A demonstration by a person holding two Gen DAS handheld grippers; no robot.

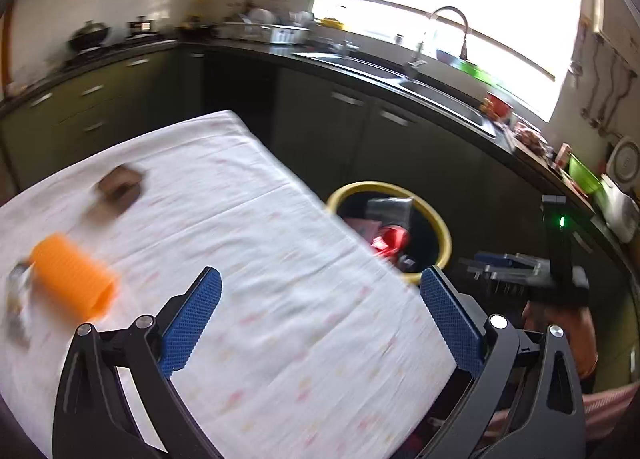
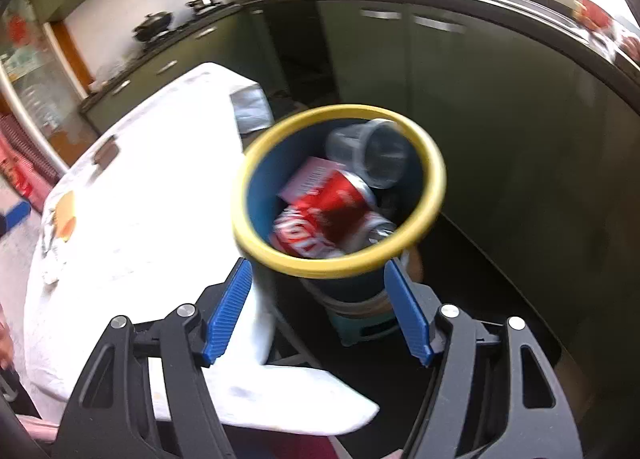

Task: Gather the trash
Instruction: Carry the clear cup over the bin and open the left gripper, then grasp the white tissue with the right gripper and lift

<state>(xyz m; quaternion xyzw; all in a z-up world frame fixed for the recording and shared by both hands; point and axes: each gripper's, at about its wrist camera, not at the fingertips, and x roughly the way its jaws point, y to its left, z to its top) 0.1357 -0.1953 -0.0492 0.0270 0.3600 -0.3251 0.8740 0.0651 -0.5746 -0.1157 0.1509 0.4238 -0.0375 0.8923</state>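
A blue bin with a yellow rim [image 2: 434, 175] stands on the floor beside the table; it also shows in the left wrist view [image 1: 442, 231]. Inside lie a red can [image 2: 328, 215], a clear plastic cup [image 2: 372, 151] and a pink paper [image 2: 304, 175]. On the white-clothed table [image 1: 280, 279] lie an orange ribbed cup [image 1: 74, 279], a brown wrapper [image 1: 120, 187] and a crumpled foil wrapper [image 1: 18, 299]. My left gripper [image 1: 320, 279] is open and empty above the table. My right gripper [image 2: 318, 267] is open and empty just above the bin's near side.
Dark green kitchen cabinets with a black counter [image 1: 360, 63] run behind the table and bin. A sink with a tap [image 1: 448, 31] sits under the window. A grey pouch [image 2: 252, 107] lies at the table's far corner. The right gripper's body [image 1: 532, 271] shows beyond the bin.
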